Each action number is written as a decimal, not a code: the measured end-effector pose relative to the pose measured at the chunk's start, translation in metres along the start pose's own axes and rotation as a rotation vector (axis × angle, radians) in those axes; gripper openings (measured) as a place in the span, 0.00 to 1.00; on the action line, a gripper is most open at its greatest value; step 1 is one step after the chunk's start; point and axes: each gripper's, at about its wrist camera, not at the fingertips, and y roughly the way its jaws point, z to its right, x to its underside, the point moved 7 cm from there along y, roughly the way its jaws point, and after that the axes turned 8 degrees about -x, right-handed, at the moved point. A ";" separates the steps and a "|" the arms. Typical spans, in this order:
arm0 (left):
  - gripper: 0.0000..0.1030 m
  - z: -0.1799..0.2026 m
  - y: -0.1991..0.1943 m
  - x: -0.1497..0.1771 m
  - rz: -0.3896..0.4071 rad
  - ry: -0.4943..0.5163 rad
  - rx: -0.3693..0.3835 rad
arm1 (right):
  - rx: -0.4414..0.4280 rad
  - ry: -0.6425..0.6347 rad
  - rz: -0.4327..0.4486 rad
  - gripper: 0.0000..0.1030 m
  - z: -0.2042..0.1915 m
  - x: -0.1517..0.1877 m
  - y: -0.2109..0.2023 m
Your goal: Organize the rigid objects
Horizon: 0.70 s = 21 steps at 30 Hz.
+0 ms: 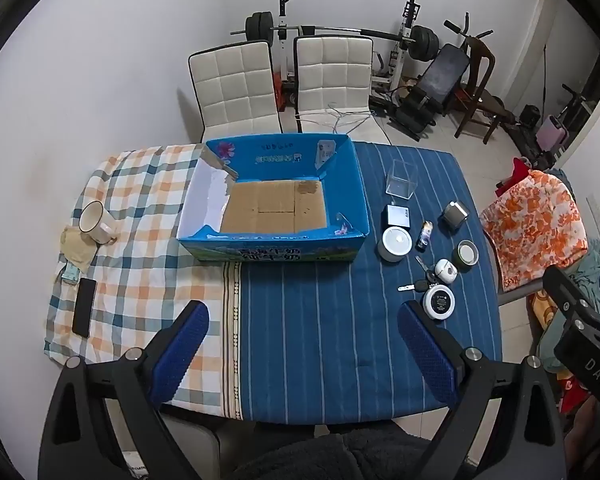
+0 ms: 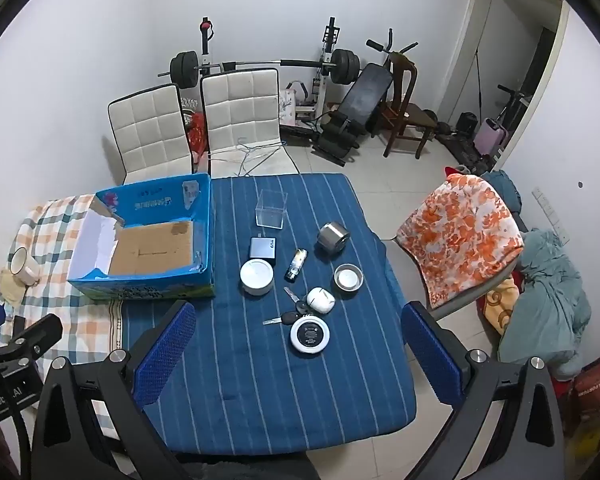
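Note:
An open blue cardboard box [image 1: 274, 250] [image 2: 206, 216] stands empty on the table. To its right on the blue striped cloth lie several small objects: a clear plastic box [image 2: 271, 209], a grey square block [image 2: 262, 247], a white round tin [image 2: 257, 277], a small bottle [image 2: 296, 265], a metal cylinder [image 2: 332, 237], a metal dish [image 2: 348, 277], a white earbud-style case [image 2: 320, 301], keys [image 2: 286, 318] and a round white-rimmed disc [image 2: 310, 336] [image 1: 439, 303]. My left gripper [image 1: 303, 346] and right gripper [image 2: 298, 348] are both open and empty, held above the table's near edge.
A white mug [image 1: 96, 223] on a cloth and a black phone [image 1: 84, 307] lie on the checked cloth at left. Two white chairs [image 1: 236, 84] stand behind the table. A chair with an orange floral cover [image 2: 460, 236] stands at right. Gym equipment lines the back wall.

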 end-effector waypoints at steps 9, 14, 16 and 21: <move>0.94 -0.007 -0.009 -0.012 0.016 -0.004 0.007 | 0.001 -0.001 0.021 1.00 0.001 -0.004 -0.013; 0.94 -0.005 -0.014 -0.007 0.035 -0.010 -0.003 | 0.007 -0.011 0.026 1.00 -0.002 -0.006 -0.018; 0.94 -0.006 -0.016 -0.009 0.025 -0.008 0.000 | 0.000 -0.012 0.023 1.00 -0.002 -0.008 -0.025; 0.94 -0.010 -0.023 -0.014 0.012 -0.013 0.018 | -0.017 -0.010 0.025 1.00 0.000 -0.016 -0.038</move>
